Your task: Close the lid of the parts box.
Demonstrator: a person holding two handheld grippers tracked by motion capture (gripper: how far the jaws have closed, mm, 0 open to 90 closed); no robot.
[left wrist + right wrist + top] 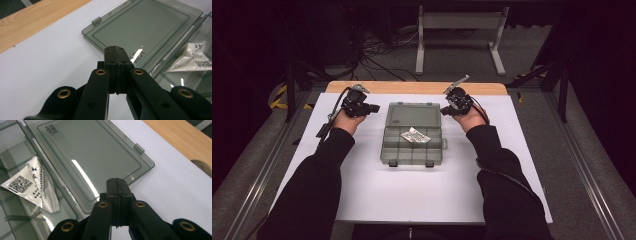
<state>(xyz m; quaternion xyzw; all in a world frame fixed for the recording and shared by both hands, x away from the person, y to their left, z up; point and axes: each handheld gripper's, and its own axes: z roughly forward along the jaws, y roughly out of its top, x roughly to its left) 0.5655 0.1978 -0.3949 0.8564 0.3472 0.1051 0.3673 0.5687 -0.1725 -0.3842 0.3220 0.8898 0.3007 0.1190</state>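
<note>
High view shows you one grey organiser box at the middle of the white table, its lid folded back flat, with one silver packet lying in its tray. You hold two grippers: your left gripper sits just left of the lid, your right gripper just right, each with jaws pressed together on nothing

I see a smoky grey-green translucent box, a white sachet with black print and QR code, black grippers, a white table with a wood far edge.
</note>
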